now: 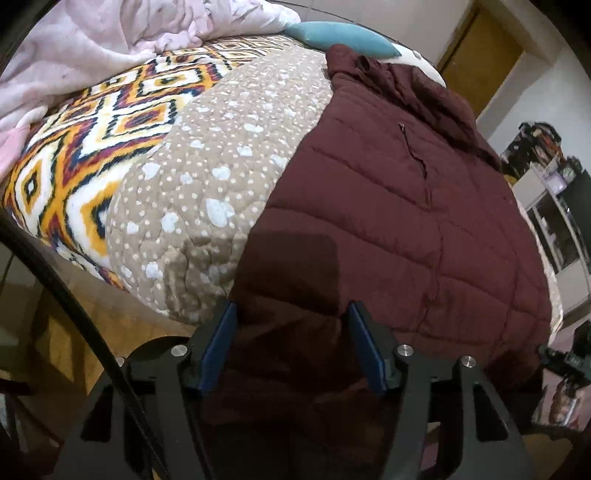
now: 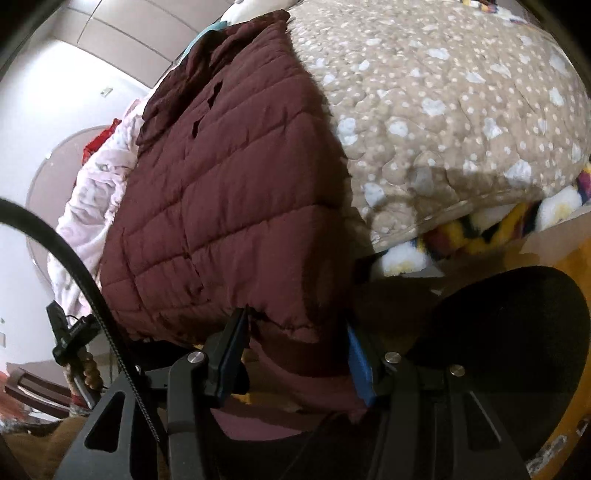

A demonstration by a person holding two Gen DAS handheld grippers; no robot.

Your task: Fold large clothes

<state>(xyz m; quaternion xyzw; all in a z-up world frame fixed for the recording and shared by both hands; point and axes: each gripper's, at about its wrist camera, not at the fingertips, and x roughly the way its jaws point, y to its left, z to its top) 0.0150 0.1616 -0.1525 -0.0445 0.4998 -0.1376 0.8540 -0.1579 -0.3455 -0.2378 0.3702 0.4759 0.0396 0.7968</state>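
A dark maroon quilted jacket (image 1: 388,206) lies on the bed, its collar at the far end and its hem hanging over the near edge. It also shows in the right wrist view (image 2: 229,192). My left gripper (image 1: 291,314) is open, its blue-padded fingers (image 1: 221,339) on either side of the hem's left part. My right gripper (image 2: 295,325) is open too, fingers (image 2: 360,365) straddling the hem at its other corner. Neither pinches the fabric.
The bed has a beige dotted quilt (image 1: 221,155) over an orange patterned blanket (image 1: 85,147). A pink blanket (image 1: 92,40) and a teal pillow (image 1: 340,35) lie at the far end. A door (image 1: 480,51) and shelves (image 1: 554,192) stand at right.
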